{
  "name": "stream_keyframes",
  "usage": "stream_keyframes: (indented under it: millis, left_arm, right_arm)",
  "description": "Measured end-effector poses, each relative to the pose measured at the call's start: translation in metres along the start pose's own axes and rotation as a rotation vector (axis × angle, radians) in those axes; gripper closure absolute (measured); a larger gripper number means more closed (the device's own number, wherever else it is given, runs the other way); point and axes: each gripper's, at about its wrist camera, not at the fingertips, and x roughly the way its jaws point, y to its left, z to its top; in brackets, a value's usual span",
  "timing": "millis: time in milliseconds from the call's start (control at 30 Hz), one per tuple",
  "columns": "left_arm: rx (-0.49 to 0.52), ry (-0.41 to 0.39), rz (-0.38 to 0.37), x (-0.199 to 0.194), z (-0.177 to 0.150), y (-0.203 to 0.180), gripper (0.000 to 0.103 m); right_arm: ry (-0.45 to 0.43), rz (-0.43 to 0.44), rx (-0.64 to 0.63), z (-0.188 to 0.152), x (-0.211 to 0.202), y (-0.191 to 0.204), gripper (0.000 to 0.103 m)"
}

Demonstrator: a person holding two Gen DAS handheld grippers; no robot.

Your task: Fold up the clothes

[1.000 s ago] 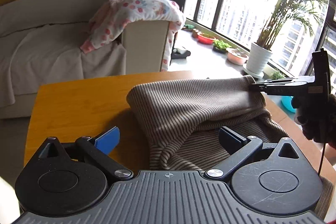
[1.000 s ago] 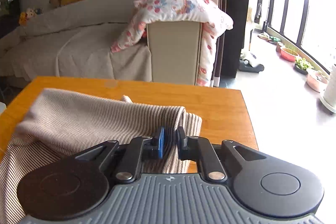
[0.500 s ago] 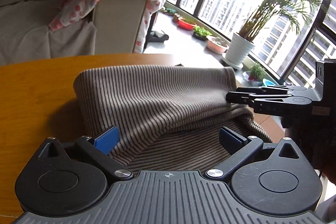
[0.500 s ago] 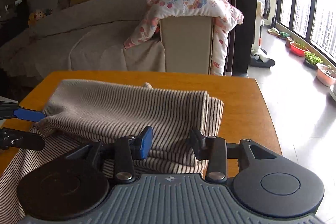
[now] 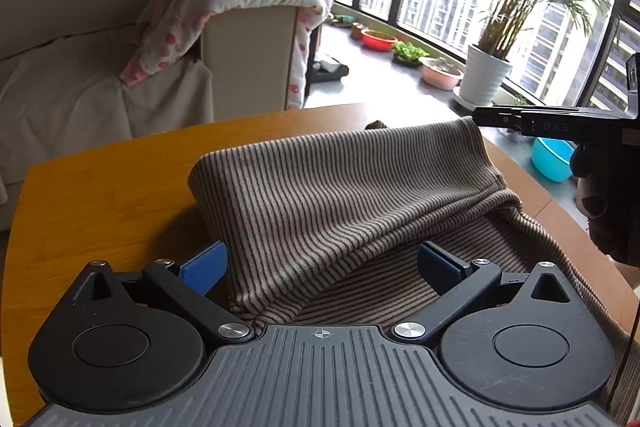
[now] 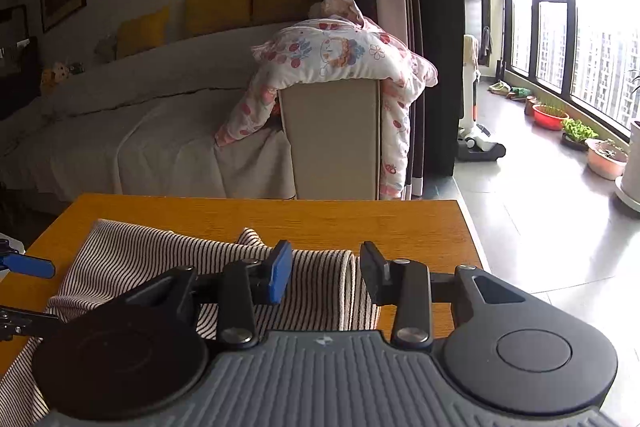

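Observation:
A brown-and-beige striped knit garment [image 5: 340, 195] lies on the wooden table [image 5: 100, 195], its upper layer folded back over the lower one. My left gripper [image 5: 320, 263] is open wide just above the garment's near fold, pads clear of the cloth. In the right wrist view my right gripper [image 6: 326, 269] is open, with the garment's [image 6: 160, 259] folded right edge lying between and below its fingers, untouched. From the left wrist view the right gripper [image 5: 480, 115] hovers at the fold's far right corner. The left gripper [image 6: 24, 291] shows at the left edge of the right wrist view.
Beyond the table [image 6: 320, 219] stands a sofa with a floral quilt [image 6: 340, 55] over its armrest. Plant pots [image 5: 484, 79] and bowls line the window. A blue basin [image 5: 552, 159] sits on the floor to the right. A floor cleaner [image 6: 476, 139] stands by the curtain.
My right gripper opened and let go of the fold's corner, then lifted slightly. The folded layer now rests on the garment. My left gripper stayed open and shifted a little over the cloth.

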Motion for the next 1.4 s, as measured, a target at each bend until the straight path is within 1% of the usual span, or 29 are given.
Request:
stream_keyframes:
  millis: [67,133,200,233,300,333,400,467,533,600,667,767,800,833,867,900,933,967,1000,1033,1067,1133,1167,1233,1300,1333,1400]
  left_arm:
    - [0.000,-0.009,0.001,-0.001,0.004,0.001,0.000]
    - [-0.028,-0.027,-0.007,-0.003,0.011,0.009,0.000]
    - [-0.089,-0.035,-0.022,-0.004,0.018,0.025,0.000]
    - [-0.127,-0.038,-0.030,-0.004,0.021,0.035,0.000]
    - [-0.212,-0.027,-0.047,-0.001,0.026,0.058,0.000]
    - [-0.257,-0.015,-0.060,0.002,0.027,0.070,0.000]
    - [-0.344,0.022,-0.109,0.013,0.026,0.091,0.000]
    - [-0.388,0.042,-0.168,0.023,0.023,0.100,0.000]
    - [-0.407,0.064,-0.216,0.034,0.020,0.103,0.000]
    - [-0.408,0.077,-0.226,0.045,0.019,0.102,0.000]
    - [-0.396,0.061,-0.230,0.053,0.021,0.101,0.000]
    - [-0.396,0.042,-0.240,0.061,0.025,0.099,0.000]
    - [-0.387,0.033,-0.238,0.064,0.026,0.097,0.000]
    - [-0.371,0.024,-0.226,0.066,0.027,0.093,0.000]
    - [-0.352,0.016,-0.210,0.067,0.028,0.088,0.004]
    - [-0.325,0.015,-0.184,0.068,0.028,0.083,0.020]
    - [-0.301,0.014,-0.160,0.068,0.028,0.079,0.036]
    - [-0.283,0.014,-0.143,0.064,0.028,0.076,0.050]
    - [-0.267,0.010,-0.132,0.060,0.027,0.074,0.062]
    - [-0.255,-0.006,-0.137,0.050,0.027,0.074,0.069]
    - [-0.243,-0.023,-0.145,0.040,0.027,0.073,0.074]
    - [-0.223,-0.060,-0.174,0.014,0.026,0.071,0.075]
    - [-0.200,-0.077,-0.185,0.000,0.025,0.067,0.076]
    - [-0.124,-0.109,-0.196,-0.033,0.020,0.053,0.076]
    - [-0.041,-0.119,-0.188,-0.063,0.007,0.036,0.076]
    - [-0.015,-0.117,-0.186,-0.074,-0.001,0.029,0.076]
    - [0.011,-0.100,-0.190,-0.093,-0.020,0.019,0.076]
  right_arm:
    - [0.049,-0.012,-0.003,-0.002,0.014,0.000,0.066]
    - [0.134,-0.032,0.028,-0.008,0.031,-0.006,0.066]
    - [0.168,-0.035,0.055,-0.015,0.035,-0.016,0.059]
    - [0.185,-0.036,0.070,-0.018,0.037,-0.021,0.054]
    - [0.181,0.011,0.152,-0.012,0.029,-0.036,0.053]
    - [0.179,0.035,0.194,-0.010,0.025,-0.043,0.051]
    - [0.174,0.096,0.272,-0.005,0.024,-0.058,0.045]
    - [0.181,0.157,0.327,-0.002,0.027,-0.071,0.037]
    - [0.198,0.179,0.349,-0.003,0.038,-0.075,0.036]
    - [0.219,0.200,0.376,-0.006,0.051,-0.076,0.036]
    - [0.235,0.227,0.408,-0.008,0.063,-0.074,0.036]
    - [0.238,0.282,0.409,-0.008,0.074,-0.063,0.035]
    - [0.246,0.298,0.387,-0.006,0.077,-0.055,0.036]
    - [0.255,0.307,0.357,-0.004,0.080,-0.046,0.040]
    - [0.267,0.304,0.321,-0.002,0.083,-0.037,0.057]
    - [0.278,0.292,0.280,0.000,0.085,-0.027,0.065]
    - [0.273,0.268,0.241,0.001,0.082,-0.019,0.070]
    - [0.262,0.253,0.211,0.003,0.078,-0.014,0.074]
    - [0.235,0.247,0.177,0.006,0.069,-0.009,0.075]
    - [0.201,0.254,0.152,0.010,0.056,-0.007,0.077]
    - [0.166,0.262,0.107,0.013,0.039,-0.004,0.078]
    - [0.097,0.275,0.017,0.020,0.006,0.004,0.078]
    - [0.074,0.258,-0.054,0.021,-0.012,0.011,0.079]
    - [0.044,0.229,-0.183,0.017,-0.049,0.027,0.079]
    - [0.032,0.218,-0.287,0.006,-0.081,0.041,0.079]
    - [0.026,0.209,-0.351,-0.004,-0.103,0.051,0.079]
    - [0.024,0.197,-0.435,-0.023,-0.130,0.064,0.079]
